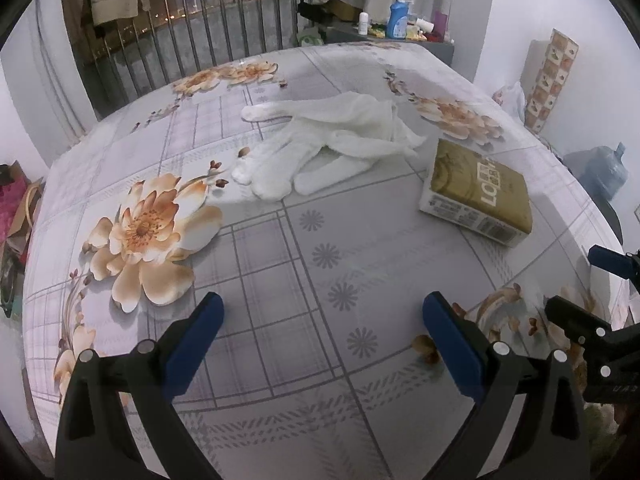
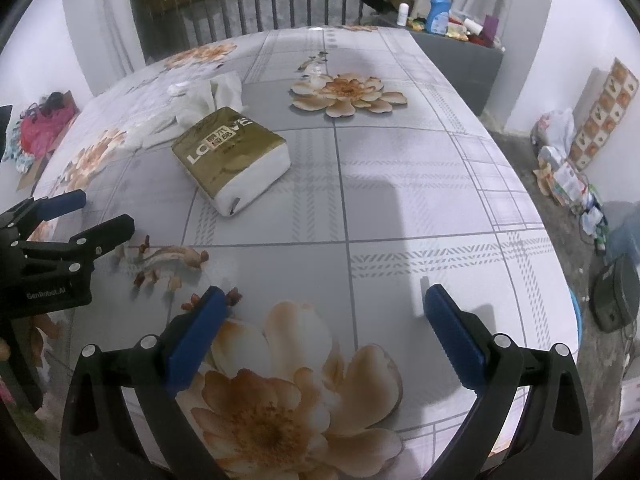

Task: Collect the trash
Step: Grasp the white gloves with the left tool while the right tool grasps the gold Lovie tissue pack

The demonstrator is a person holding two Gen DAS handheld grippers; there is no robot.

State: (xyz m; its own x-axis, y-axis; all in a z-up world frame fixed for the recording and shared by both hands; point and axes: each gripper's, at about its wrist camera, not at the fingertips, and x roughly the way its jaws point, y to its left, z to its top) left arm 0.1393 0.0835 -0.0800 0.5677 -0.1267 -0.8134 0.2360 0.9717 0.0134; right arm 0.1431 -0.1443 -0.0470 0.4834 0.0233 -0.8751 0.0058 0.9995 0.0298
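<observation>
White gloves [image 1: 324, 148] lie crumpled on the floral bedsheet [image 1: 280, 264], a tissue pack [image 1: 478, 192] just beside them, while your left gripper [image 1: 323, 336] and right gripper [image 2: 326, 328] hover spread apart, empty.

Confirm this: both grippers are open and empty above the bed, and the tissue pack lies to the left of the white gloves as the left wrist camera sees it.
One thing is wrong: in the left wrist view the tissue pack lies to the right of the white gloves, not the left. The rest holds: the left gripper and right gripper are open and empty above the bed.
</observation>
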